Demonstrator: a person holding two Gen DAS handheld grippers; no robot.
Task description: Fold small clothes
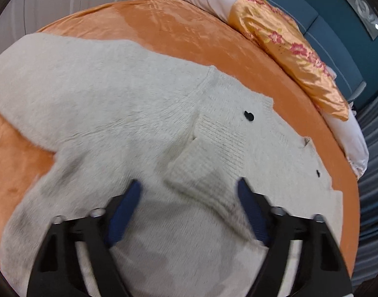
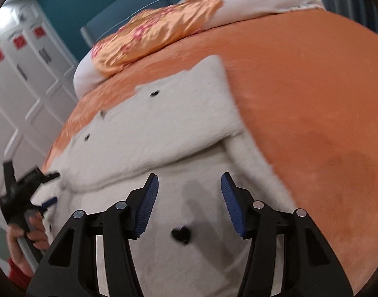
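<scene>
Left gripper (image 1: pixel 189 188) parted around the folded cuff (image 1: pixel 201 168), unpinched; right gripper (image 2: pixel 189 185) open, empty. Sweater (image 1: pixel 102 94) judged soft, light (best pinched at edges).

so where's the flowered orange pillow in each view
Left wrist view: the pillow lies at the upper right, along the far edge of the orange bedspread.
Right wrist view: the pillow lies at the upper left of centre, beyond the white sweater.
Shared landmark: the blue headboard behind the pillow.
</scene>
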